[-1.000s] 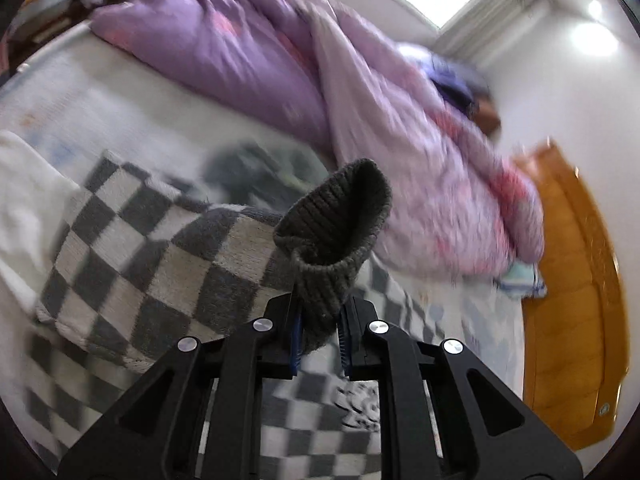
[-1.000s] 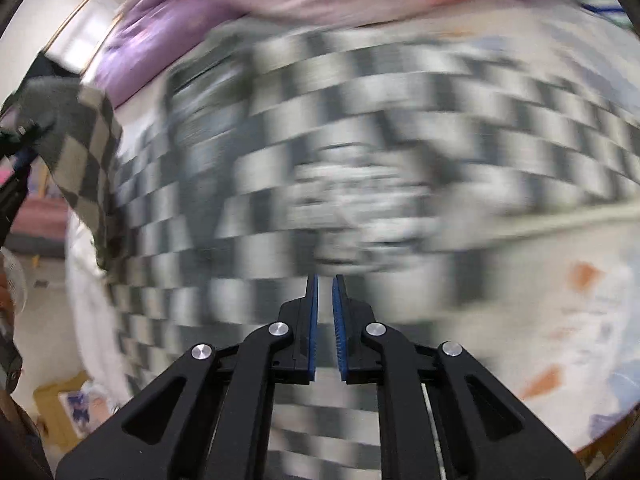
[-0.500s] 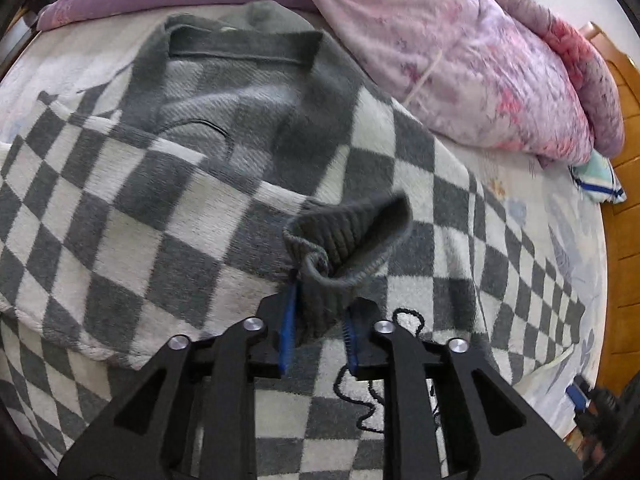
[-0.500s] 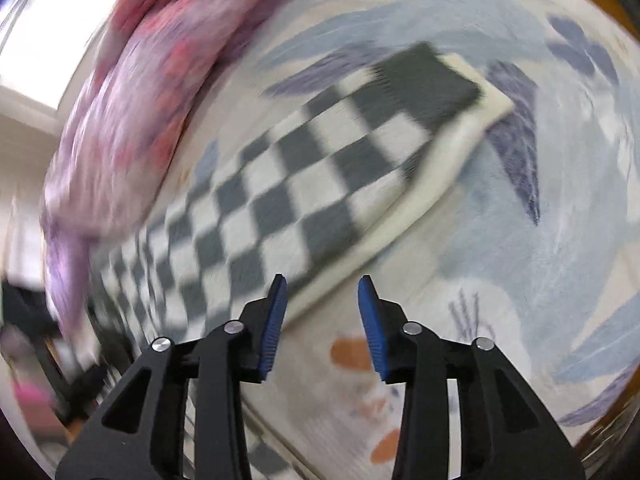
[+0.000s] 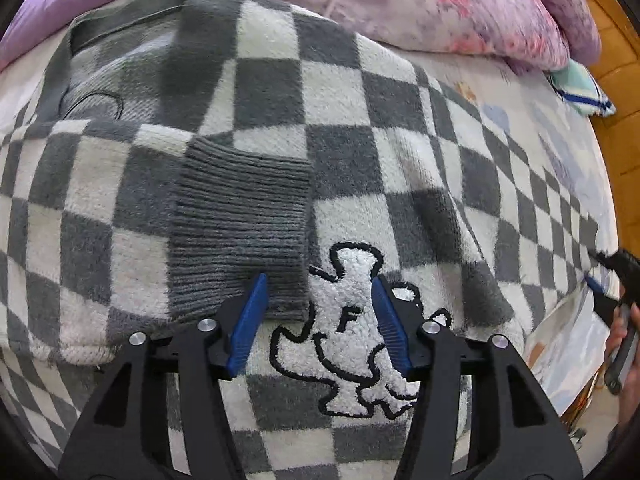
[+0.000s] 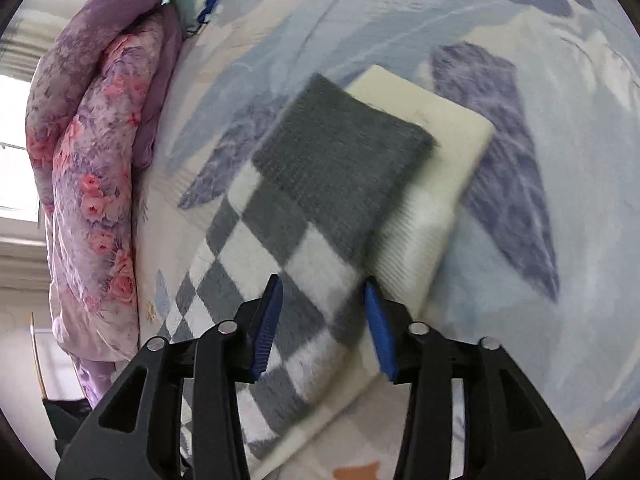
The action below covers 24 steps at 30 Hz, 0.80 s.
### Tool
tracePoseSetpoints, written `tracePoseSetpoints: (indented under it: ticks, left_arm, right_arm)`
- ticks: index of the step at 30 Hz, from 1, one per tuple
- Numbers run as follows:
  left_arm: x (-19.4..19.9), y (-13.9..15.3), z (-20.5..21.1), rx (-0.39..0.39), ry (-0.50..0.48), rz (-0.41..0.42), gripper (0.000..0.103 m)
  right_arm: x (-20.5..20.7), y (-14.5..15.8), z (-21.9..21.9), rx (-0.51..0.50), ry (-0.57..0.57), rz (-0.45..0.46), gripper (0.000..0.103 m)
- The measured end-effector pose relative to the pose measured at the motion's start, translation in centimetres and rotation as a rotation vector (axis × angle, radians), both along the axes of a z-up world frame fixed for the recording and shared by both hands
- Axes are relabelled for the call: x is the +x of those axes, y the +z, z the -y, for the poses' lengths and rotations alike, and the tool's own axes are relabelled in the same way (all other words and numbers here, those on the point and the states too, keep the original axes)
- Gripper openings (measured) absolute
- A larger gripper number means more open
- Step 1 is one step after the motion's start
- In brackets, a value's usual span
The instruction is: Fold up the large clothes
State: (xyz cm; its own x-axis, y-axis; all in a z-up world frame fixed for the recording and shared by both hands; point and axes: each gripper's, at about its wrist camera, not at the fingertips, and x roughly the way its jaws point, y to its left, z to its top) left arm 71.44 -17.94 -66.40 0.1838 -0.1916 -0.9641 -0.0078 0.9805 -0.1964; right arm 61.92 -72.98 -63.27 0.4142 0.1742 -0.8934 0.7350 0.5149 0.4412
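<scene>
A grey-and-white checked sweater lies spread on the bed, with a white embroidered figure on its front. One sleeve is folded across the body, and its grey ribbed cuff lies flat on the checks. My left gripper points down just above it. Its jaws are opening; the cuff's corner sits by the left pad, unpinched. In the right wrist view my right gripper stands open over the other sleeve, near its grey cuff and a cream layer beneath.
A pink and purple floral quilt is heaped along the bed's far side. The patterned bed sheet surrounds the sleeve. A teal striped cloth lies near the wooden bed frame. A hand holds the other gripper at the right edge.
My left gripper came down with the cuff, laid it on the sweater's body and let go as its jaws parted. My right gripper swung over to the other sleeve and opened.
</scene>
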Motion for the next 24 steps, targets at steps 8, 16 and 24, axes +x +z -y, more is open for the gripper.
tracePoseSetpoints:
  ticks: [8, 16, 24]
  left_arm:
    - [-1.1, 5.0, -2.6, -0.15, 0.006, 0.093, 0.067]
    - [-3.9, 9.5, -14.5, -0.054, 0.164, 0.19, 0.072]
    - [-7.0, 10.5, -27.3, 0.026, 0.294, 0.153, 0.072]
  right_arm:
    - [1.0, 5.9, -4.0, -0.28, 0.17, 0.02, 0.009]
    - [2.9, 17.3, -20.5, -0.461, 0.435, 0.285, 0.009]
    - [2.8, 19.0, -40.3, -0.343, 0.654, 0.432, 0.009]
